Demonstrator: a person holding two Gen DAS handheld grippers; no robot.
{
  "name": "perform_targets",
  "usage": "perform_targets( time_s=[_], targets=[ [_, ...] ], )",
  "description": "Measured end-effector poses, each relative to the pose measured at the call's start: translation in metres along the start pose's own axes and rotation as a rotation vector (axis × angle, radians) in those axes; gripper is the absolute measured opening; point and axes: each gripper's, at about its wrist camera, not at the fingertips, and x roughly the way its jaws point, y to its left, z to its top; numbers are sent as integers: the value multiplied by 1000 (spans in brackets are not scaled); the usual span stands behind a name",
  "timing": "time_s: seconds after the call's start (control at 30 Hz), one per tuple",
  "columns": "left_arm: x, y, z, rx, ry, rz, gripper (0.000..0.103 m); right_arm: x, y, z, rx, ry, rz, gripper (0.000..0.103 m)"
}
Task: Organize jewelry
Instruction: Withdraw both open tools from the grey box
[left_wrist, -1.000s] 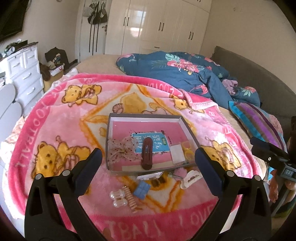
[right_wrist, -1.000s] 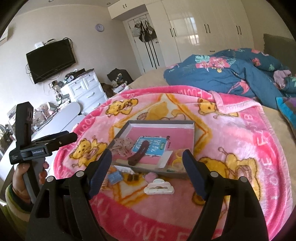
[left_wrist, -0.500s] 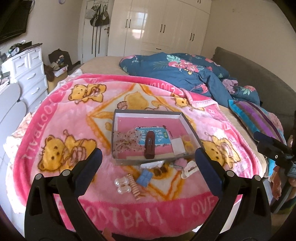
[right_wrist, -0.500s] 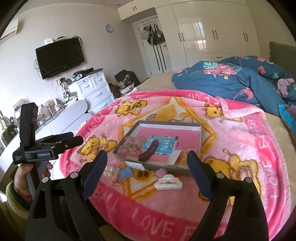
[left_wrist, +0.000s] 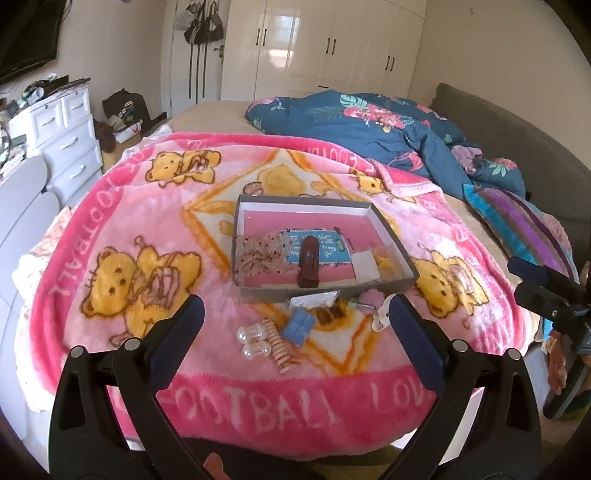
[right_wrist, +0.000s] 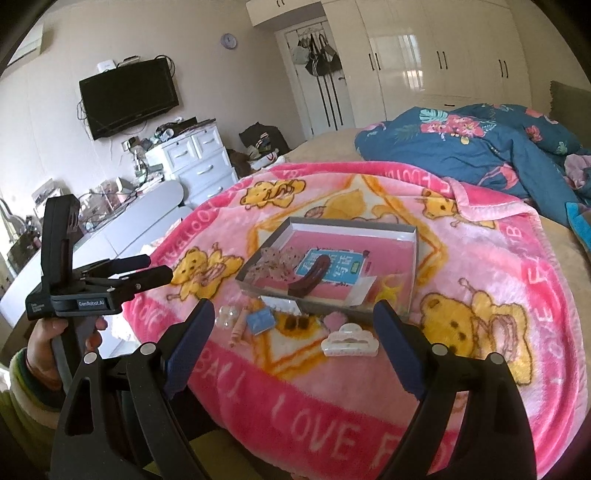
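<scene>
**Left wrist view: both claws wide, hovering short of scattered jewelry**

Left wrist view: left claw (left_wrist: 295, 325) spread apart, empty, aimed down at loose pieces on the pink blanket (left_wrist: 110, 206) over the bed. Right claw (right_wrist: 293, 328) likewise apart and holding nothing.

Grey tray (left_wrist: 391, 229) at blanket centre, already carrying a brown clip (left_wrist: 309, 260), a sheer bow (left_wrist: 258, 251) and a blue card (left_wrist: 330, 247). Just in front of the tray wall, still loose: pearl clip (left_wrist: 253, 338), coiled hair tie (left_wrist: 277, 345), blue square piece (left_wrist: 299, 326), pink pompom (right_wrist: 334, 318), white claw clip (right_wrist: 349, 343).

Risks from here:
- Plush pile likely to snag small pieces or let fingertips dig in and drag fabric.
- Loose items lying close together, some touching; closing on one may nudge a neighbour or pinch two.
- Tray light and resting on soft bedding; a bump against its wall could tip or shift it.

Hard to make out: white claw clip mostly hidden behind the right finger in the left view; small dark item beside the blue square, possibly earrings, too blurred to name.
</scene>
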Motion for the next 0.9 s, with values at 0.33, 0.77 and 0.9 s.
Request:
perform_targets(
  time_s=[0.33,0.77,0.9],
  targets=[
    [11,2,-16,6,42,15,94,13,0,-12,-11,44,11,87],
    [43,16,-41,-11,133,38,94,51,6,-25,-43,125,17,87],
    [55,21,-47,-18,158,55,94,70,4,-28,-52,161,14,87]
  ],
)
